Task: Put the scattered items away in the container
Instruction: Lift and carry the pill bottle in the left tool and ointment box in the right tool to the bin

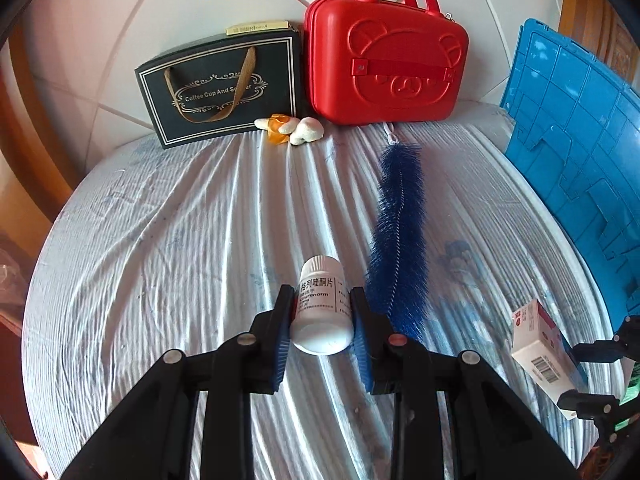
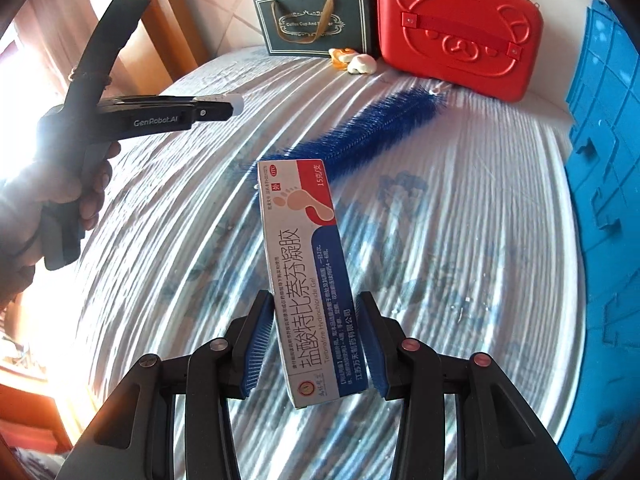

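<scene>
left fingers clamp bottle, right fingers clamp box; brush beside.

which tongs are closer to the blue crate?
Right. The right tongs, gripping the gel box, sit beside the blue crate; the left tongs, holding the pill bottle, are farther left.

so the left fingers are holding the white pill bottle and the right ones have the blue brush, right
Not quite. The left gripper does hold the white pill bottle, but the right gripper holds the medicine box, not the blue brush, which lies on the cloth. The right wrist view shows it.
</scene>
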Demonstrator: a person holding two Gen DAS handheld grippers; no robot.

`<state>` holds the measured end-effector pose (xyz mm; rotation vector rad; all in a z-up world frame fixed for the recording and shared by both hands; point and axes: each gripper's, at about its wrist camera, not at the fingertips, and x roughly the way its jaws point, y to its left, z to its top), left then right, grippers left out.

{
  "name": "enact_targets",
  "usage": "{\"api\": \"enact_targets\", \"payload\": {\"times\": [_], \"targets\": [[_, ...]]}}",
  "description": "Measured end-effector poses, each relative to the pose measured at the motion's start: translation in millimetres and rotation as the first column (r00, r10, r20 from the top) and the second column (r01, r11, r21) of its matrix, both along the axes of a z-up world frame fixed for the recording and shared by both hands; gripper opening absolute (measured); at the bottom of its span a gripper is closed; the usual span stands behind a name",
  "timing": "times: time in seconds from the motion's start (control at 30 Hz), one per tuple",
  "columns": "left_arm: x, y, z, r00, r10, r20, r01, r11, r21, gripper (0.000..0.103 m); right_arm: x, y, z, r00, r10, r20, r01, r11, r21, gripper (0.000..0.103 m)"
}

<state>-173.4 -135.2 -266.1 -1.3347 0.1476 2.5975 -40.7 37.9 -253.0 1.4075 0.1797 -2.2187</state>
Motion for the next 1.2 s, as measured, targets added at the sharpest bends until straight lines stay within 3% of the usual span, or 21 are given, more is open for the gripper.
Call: {"api": "enact_targets", "payload": {"times": [0.4,0.8,1.2], "targets": [[70.1,9.5,62.1,0.997,0.054,-0.048,-0.056,0.997,-0.049,0.027,33.2,22.8,50.1,0.998,0.028,-0.052,-0.029,1.000,-0.010,0.042],[128.1,23.8,140.7,0.980,0.127,-0.152,-0.135,0.990,-0.046,0.027,63.5,54.9,140.9,0.988,0.045,-0.146,-0.058,0.995,-0.087,0.042],[158.9,83.5,215.5,0.962,0.082,-0.261,-0.086,0.996,-0.005,0.027,84.1,117.4,217.6,0.970,-0.004,-0.244,-0.028,0.991,-0.129,0.042]]}}
